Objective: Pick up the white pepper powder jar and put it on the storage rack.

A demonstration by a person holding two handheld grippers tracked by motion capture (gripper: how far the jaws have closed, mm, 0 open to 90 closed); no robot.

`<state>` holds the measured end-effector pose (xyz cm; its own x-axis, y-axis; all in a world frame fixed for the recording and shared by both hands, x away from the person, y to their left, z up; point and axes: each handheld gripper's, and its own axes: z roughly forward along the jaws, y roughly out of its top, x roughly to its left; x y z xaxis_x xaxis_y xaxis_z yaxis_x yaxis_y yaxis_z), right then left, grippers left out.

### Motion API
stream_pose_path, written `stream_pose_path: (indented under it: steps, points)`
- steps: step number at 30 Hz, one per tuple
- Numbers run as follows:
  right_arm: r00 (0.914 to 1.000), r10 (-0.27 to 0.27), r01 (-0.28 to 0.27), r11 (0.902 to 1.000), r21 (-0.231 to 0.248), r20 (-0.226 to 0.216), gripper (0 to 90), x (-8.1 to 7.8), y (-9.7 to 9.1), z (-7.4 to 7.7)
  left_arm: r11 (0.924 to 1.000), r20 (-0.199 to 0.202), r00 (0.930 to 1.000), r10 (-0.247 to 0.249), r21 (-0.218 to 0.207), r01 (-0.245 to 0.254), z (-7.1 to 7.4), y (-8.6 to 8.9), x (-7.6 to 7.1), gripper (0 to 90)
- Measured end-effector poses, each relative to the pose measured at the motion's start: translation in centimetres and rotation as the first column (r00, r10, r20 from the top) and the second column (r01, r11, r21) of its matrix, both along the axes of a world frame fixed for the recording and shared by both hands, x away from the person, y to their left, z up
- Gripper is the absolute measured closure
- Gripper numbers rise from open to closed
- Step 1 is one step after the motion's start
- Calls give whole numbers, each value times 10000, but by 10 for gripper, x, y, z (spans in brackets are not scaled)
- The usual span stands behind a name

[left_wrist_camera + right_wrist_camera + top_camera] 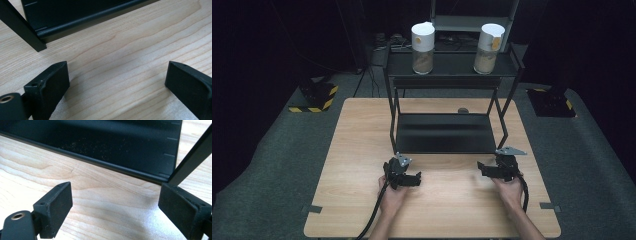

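The black rack (447, 132) stands at the desk's (357, 150) far middle, so both claws, left (404, 176) and right (492, 170), rest apart and empty just near it, ready to reach.

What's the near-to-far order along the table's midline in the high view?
Wooden table → the rack's lower shelf → small dark object behind it → the rack's top shelf, bearing two white-capped canisters.

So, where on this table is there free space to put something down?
Bare wood lies left of the black rack and along the table front edge, also between the left tool and right tool. The rack's lower shelf is free; its top shelf holds two cans.
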<state>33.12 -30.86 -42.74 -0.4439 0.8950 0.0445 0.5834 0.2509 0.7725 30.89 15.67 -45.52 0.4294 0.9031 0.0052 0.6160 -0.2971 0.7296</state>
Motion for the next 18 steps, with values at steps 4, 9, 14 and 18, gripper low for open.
stream_pose_path:
  steps: [4, 9, 14, 18]
  points:
    - [10000, -33, 33, 10000, -57, -52, 113, -1, 0, -4, 10000, -6, 10000, 0, -2, 0, 0, 0, 0, 55]
    - [9998, -83, 80, 9998, -184, -173, 110, -1, 2, -7, 10000, -7, 10000, 0, -5, 0, 0, 0, 0, 55]
    - [9995, -150, 134, 9983, -564, -280, 99, 0, 8, -8, 10000, -4, 10000, 2, -4, -2, 0, 0, 0, 55]
    - [9989, -155, 122, 9972, -735, -448, 96, 0, 10, -14, 10000, 8, 10000, 16, -25, -16, 0, 0, 0, 55]
